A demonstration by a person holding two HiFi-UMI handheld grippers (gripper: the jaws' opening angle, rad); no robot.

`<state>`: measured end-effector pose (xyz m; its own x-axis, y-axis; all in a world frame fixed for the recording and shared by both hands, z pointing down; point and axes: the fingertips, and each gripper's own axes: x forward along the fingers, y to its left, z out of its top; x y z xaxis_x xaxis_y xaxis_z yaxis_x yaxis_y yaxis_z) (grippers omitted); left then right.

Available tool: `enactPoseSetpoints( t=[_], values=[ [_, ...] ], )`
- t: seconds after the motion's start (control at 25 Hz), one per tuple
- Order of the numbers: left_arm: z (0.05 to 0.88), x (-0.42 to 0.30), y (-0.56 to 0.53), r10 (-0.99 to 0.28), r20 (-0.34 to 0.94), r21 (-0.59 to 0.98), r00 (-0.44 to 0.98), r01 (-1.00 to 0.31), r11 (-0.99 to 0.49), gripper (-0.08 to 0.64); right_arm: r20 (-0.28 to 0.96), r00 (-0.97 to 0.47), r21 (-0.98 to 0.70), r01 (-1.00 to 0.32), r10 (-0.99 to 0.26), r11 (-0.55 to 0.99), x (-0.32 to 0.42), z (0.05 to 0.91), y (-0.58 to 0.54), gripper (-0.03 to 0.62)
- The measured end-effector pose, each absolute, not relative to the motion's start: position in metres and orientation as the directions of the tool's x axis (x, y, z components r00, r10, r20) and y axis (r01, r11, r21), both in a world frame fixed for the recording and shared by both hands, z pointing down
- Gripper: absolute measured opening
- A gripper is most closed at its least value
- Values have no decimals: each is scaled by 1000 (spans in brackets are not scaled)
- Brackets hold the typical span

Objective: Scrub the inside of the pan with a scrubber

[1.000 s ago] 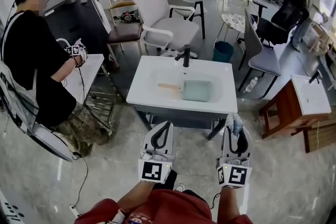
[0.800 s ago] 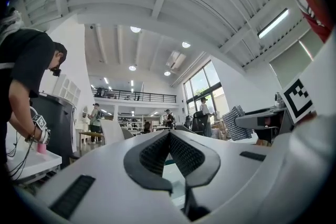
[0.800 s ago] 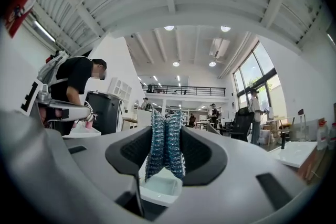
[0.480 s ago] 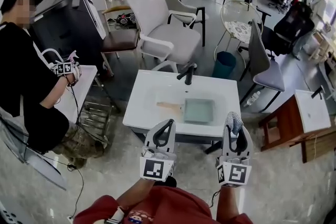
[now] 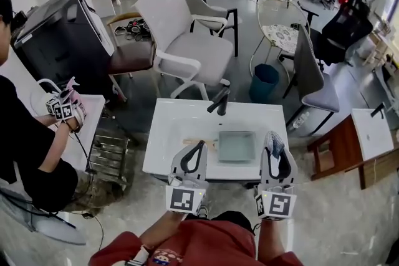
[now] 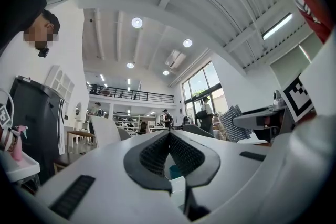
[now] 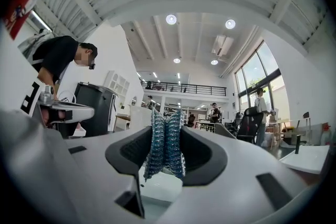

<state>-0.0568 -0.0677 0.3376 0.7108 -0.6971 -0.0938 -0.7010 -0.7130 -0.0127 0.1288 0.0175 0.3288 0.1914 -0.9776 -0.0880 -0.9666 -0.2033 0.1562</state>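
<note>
Pinching the scrubber point(image 7: 165, 147) between its fingers point(image 7: 198, 152) — the right gripper point(image 7: 166, 131).

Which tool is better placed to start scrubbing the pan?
Right. The right tool is shut on the blue scrubber, and the head view shows it just beside the pan. The left tool is shut with nothing between its jaws.
</note>
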Motion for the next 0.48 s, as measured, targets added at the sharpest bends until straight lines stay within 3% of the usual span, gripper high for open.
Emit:
enactPoseSetpoints(
  t=[0.48],
  values=[
    [345, 15, -129, -722, -53, -14, 690, -724, -690, 14, -66, 171, 160, -971, -983, -179, 207, 342, -48, 181]
  ],
)
